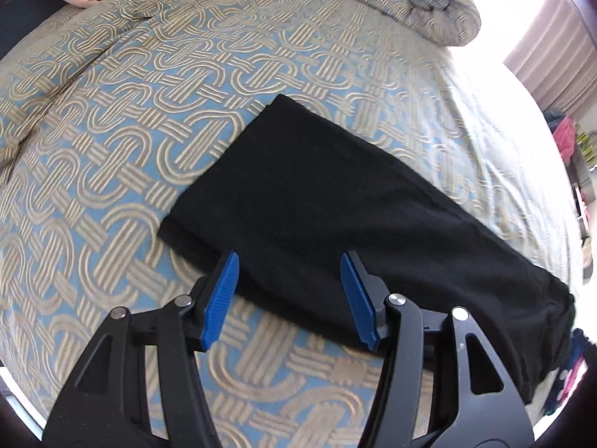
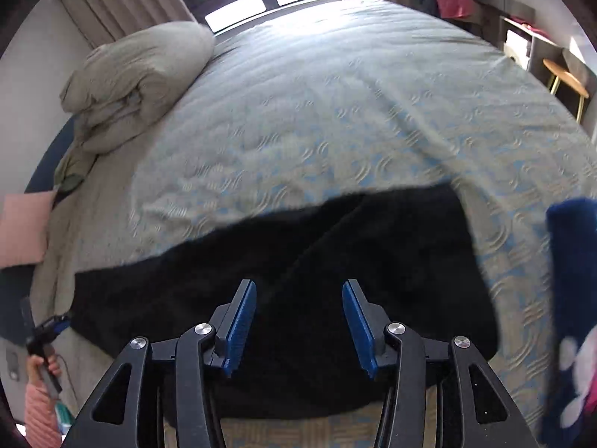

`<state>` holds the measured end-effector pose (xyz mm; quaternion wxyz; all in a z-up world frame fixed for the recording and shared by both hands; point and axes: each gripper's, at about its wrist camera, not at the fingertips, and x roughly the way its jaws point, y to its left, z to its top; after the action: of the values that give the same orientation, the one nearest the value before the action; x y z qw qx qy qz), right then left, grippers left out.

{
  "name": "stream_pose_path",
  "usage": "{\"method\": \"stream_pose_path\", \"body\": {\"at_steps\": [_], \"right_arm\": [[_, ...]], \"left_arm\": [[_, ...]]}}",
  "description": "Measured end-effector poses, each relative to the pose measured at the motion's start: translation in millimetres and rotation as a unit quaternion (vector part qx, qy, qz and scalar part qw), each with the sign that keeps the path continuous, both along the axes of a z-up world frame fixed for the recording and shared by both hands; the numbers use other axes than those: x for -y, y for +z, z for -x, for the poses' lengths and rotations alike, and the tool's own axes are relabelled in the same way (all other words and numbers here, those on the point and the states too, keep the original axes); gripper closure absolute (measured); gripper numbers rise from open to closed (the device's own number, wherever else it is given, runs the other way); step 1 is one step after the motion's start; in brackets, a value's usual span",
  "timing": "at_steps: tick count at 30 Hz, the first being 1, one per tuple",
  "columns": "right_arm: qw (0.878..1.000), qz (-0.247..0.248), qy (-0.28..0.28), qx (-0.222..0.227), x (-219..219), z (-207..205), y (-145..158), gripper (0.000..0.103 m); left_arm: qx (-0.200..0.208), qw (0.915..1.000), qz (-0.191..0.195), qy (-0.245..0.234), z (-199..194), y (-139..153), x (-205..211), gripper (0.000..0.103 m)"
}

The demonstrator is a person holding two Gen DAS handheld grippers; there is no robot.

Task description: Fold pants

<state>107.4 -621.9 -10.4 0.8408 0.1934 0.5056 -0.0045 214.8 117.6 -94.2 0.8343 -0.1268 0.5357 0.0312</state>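
Observation:
Black pants lie flat and folded lengthwise on the patterned bedspread, running from the middle to the lower right in the left wrist view. My left gripper hovers over their near edge, open, nothing between its blue pads. In the right wrist view the same pants spread as a wide dark patch under my right gripper. It stands open above the cloth with an empty gap between its blue pads. The other gripper shows at the far left, held by a hand in a pink sleeve.
A rolled duvet lies at the head of the bed, with a pink pillow near it. A dark blue garment with pink and white marks hangs at the right edge. Shelves and a stool stand beyond the bed.

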Motion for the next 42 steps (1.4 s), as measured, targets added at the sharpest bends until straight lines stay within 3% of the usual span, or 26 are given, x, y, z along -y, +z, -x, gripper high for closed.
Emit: {"method": "stream_pose_path", "body": {"at_steps": [2,4,7,8,10,11,14,16,17,18,19,23,29,34,37,38,42], "right_arm": [[0.999,-0.025,0.021,-0.021,-31.0,19.0,-21.6,0.054],[0.999,-0.019,0.017,-0.037,-48.5,32.1,-39.4,0.054],[0.995,-0.060,-0.018,-0.071,-54.6,49.5,-75.1,0.054],[0.995,-0.062,-0.035,-0.064,-50.5,53.7,-81.0,0.057],[0.993,-0.085,-0.066,-0.054,-36.8,59.8,-83.9,0.072],[0.988,-0.092,-0.103,-0.072,-25.1,62.9,-84.6,0.088],[0.979,-0.100,-0.149,-0.096,-4.6,71.4,-83.9,0.099],[0.981,-0.064,-0.147,-0.113,-3.3,76.3,-76.7,0.096],[0.981,-0.012,-0.153,-0.122,-7.4,77.8,-69.7,0.091],[0.981,0.037,-0.152,-0.117,-15.0,80.6,-60.5,0.091],[0.985,0.045,-0.136,-0.100,-24.2,83.3,-52.2,0.091],[0.997,-0.010,-0.067,-0.048,-64.3,87.4,-30.8,0.088],[0.998,-0.007,0.059,-0.022,-150.8,55.1,-16.7,0.083],[0.992,-0.056,0.112,-0.032,-193.3,28.1,-36.5,0.082],[0.991,-0.010,0.081,-0.108,-193.0,32.8,-79.3,0.082],[0.993,-0.029,0.069,-0.087,-186.0,40.1,-78.7,0.082],[0.991,-0.027,0.051,-0.121,-180.8,43.8,-72.9,0.082]], "left_arm": [[0.001,0.9998,0.010,-0.018,11.8,5.8,9.7,0.045],[0.007,0.9987,0.024,-0.044,22.0,12.3,22.7,0.045],[0.003,0.9958,0.044,-0.080,32.0,17.2,43.4,0.044],[0.001,0.9947,0.047,-0.091,35.4,18.8,50.4,0.044],[0.002,0.9919,0.048,-0.118,42.2,23.7,66.6,0.044],[0.006,0.9906,0.046,-0.128,46.2,26.5,72.1,0.044],[0.017,0.9879,0.036,-0.150,56.9,34.8,78.7,0.044],[0.017,0.9894,0.039,-0.139,62.9,36.0,69.6,0.044],[0.014,0.9909,0.042,-0.127,64.7,35.0,62.6,0.044],[0.008,0.9928,0.047,-0.110,65.5,32.2,53.8,0.044],[0.001,0.9948,0.052,-0.087,65.8,28.4,41.7,0.044],[-0.025,0.9947,0.100,0.005,65.3,10.6,-10.7,0.039],[-0.043,0.9733,0.200,0.105,45.5,-15.7,-68.3,0.037],[-0.050,0.9728,0.202,0.103,8.0,-29.2,-69.9,0.037],[-0.053,0.9729,0.203,0.097,-8.7,-33.8,-67.3,0.037],[-0.054,0.9730,0.203,0.096,-13.2,-34.6,-69.3,0.037],[-0.039,0.9776,0.188,0.087,-29.4,-32.6,-67.5,0.037]]}}
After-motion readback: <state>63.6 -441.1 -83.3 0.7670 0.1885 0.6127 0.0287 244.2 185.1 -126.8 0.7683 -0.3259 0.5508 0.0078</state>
